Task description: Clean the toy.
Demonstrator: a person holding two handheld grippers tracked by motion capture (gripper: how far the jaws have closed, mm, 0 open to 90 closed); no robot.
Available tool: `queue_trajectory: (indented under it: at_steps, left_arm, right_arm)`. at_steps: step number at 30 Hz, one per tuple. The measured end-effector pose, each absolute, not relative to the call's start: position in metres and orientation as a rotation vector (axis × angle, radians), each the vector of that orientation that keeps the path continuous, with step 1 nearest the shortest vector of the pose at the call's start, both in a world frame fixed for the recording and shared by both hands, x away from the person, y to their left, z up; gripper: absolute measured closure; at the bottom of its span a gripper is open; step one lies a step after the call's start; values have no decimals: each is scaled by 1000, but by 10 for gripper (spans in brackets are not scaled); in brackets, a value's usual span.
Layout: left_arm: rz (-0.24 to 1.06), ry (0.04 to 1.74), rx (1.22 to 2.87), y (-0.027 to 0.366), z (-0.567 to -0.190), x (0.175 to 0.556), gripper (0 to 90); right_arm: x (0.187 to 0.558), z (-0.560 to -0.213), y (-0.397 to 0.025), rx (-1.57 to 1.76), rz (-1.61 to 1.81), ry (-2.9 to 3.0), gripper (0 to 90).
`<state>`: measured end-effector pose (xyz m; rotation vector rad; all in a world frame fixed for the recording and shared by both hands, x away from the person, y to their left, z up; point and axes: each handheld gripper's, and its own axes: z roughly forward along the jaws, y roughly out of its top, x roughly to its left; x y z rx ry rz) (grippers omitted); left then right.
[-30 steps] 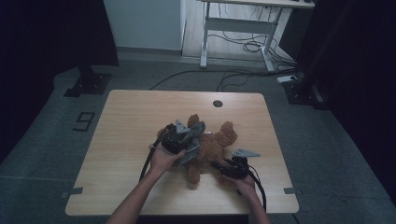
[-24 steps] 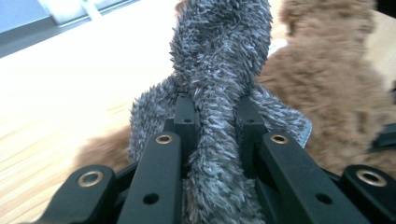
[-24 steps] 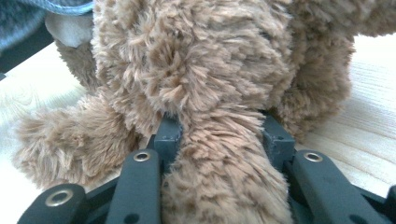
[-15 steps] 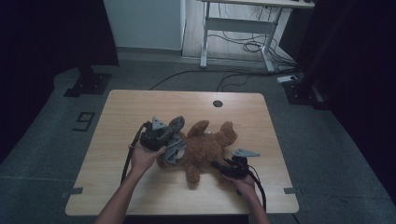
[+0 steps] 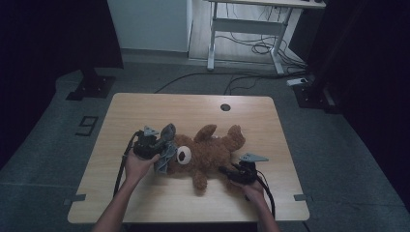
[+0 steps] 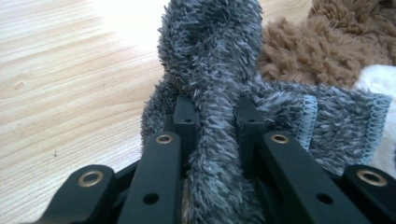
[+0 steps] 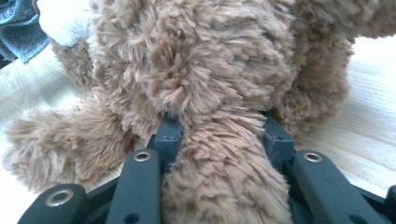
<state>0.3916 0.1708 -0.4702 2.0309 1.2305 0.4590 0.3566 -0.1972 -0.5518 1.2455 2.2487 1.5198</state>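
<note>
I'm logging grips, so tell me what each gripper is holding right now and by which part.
The left gripper pinches a bunched fold of the grey cloth. The right gripper clamps a limb of the teddy bear, probably a leg.

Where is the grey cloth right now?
In the high view, the grey cloth sits left of centre on the table, against the teddy bear's head, clamped in the left hand-held gripper.

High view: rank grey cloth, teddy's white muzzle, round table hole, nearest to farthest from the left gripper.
1. grey cloth: clamped in the left gripper, at the teddy bear's head.
2. white muzzle: just right of the cloth.
3. round hole: far edge of the table, right of centre.
</note>
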Motion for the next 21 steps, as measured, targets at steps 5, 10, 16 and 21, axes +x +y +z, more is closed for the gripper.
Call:
queue_trajectory:
  at_steps: [5, 10, 16, 21]
  left_arm:
    - [425, 1265, 2024, 175, -479, 396, 756]
    - [424, 1268, 2014, 175, -473, 400, 755]
    - [462, 1203, 1994, 154, -440, 413, 752]
    - [478, 1126, 2020, 124, -420, 428, 747]
  right_arm:
    - [361, -551, -197, 1229, 1496, 2248, 603]
    - [368, -551, -199, 1237, 1506, 2229, 604]
    - [381, -550, -204, 1271, 1464, 2199, 604]
    - [385, -551, -205, 1269, 1464, 2190, 604]
